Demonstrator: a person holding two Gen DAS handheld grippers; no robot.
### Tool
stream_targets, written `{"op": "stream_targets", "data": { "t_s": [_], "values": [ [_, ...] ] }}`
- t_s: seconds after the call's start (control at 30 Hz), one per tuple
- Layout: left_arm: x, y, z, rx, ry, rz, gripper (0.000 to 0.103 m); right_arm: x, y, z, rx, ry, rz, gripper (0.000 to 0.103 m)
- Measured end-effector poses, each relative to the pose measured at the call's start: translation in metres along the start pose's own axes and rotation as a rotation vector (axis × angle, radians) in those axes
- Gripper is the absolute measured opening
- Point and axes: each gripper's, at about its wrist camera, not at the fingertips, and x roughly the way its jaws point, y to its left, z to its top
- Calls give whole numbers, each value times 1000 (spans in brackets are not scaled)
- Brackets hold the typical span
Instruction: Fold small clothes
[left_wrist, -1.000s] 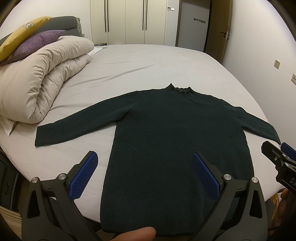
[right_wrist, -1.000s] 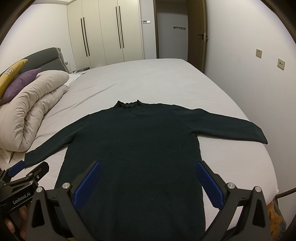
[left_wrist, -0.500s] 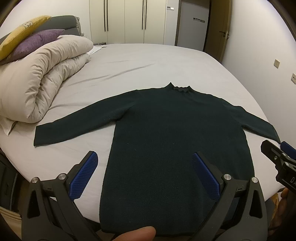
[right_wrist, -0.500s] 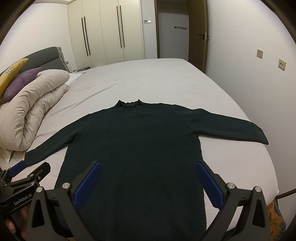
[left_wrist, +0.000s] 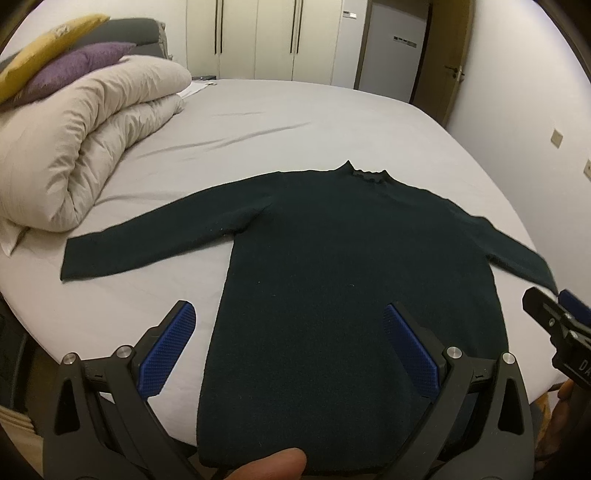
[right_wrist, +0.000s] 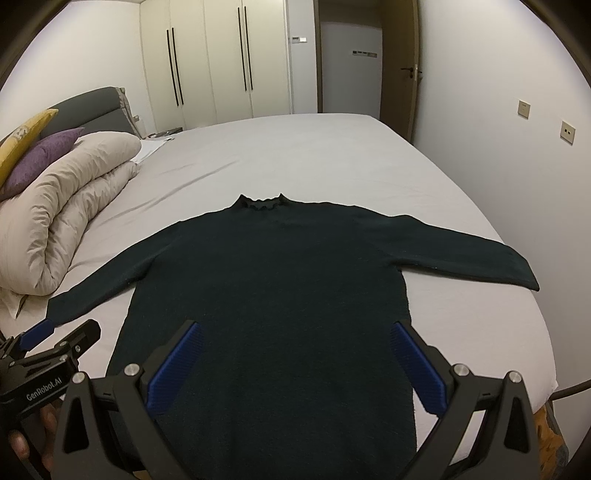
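A dark green long-sleeved sweater (left_wrist: 351, 258) (right_wrist: 273, 280) lies flat on the bed, collar pointing away from me, both sleeves spread wide. My left gripper (left_wrist: 288, 343) hovers open above its lower left part, blue pads wide apart with nothing between them. Over the lower right part of the body my right gripper (right_wrist: 295, 365) is open too and holds nothing. Each gripper shows at the edge of the other's view: the right gripper (left_wrist: 561, 332) and the left gripper (right_wrist: 48, 354). The hem hangs at the bed's near edge.
A rolled beige duvet (left_wrist: 85, 147) (right_wrist: 59, 210) lies at the left of the grey bed (left_wrist: 295, 118) (right_wrist: 314, 162), with purple and yellow pillows behind it. White wardrobes (right_wrist: 221, 62) and a door stand at the back. A wall (right_wrist: 517, 92) runs close along the bed's right side.
The views have shifted only slightly. The sweater lies as before and both grippers remain open.
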Motion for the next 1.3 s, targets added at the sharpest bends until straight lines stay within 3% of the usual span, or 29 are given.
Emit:
{"op": "stream_targets", "data": {
  "t_s": [0.17, 0.3, 0.4, 0.43, 0.5, 0.63, 0.77, 0.87, 1.03, 1.17, 1.3],
  "values": [
    [26, 50, 1, -164, 39, -120, 103, 8, 9, 2, -14, -10, 36, 103],
    [53, 115, 2, -350, 48, -240, 103, 16, 18, 8, -21, -24, 77, 103],
    [76, 169, 1, -491, 74, -375, 103, 24, 27, 12, -26, -27, 108, 103],
    [82, 185, 0, -532, 82, -379, 103, 27, 31, 14, -28, -29, 119, 103],
    [91, 229, -5, -651, 45, -360, 103, 33, 40, 16, -36, -31, 140, 103],
    [109, 311, -31, -972, -38, -447, 103, 46, 56, 17, -56, -23, 187, 103],
    [129, 365, -48, -1169, -116, -536, 103, 62, 68, 17, -59, 5, 209, 103],
    [138, 381, -57, -1279, -175, -576, 103, 71, 74, 16, -50, 29, 224, 103],
    [143, 383, -63, -1336, -235, -530, 103, 78, 82, 14, -67, 42, 225, 103],
    [148, 382, -76, -1410, -337, -519, 103, 78, 82, 14, -60, 42, 233, 103],
    [149, 374, -69, -1426, -387, -486, 102, 78, 82, 14, -46, 36, 242, 103]
  ]
}}
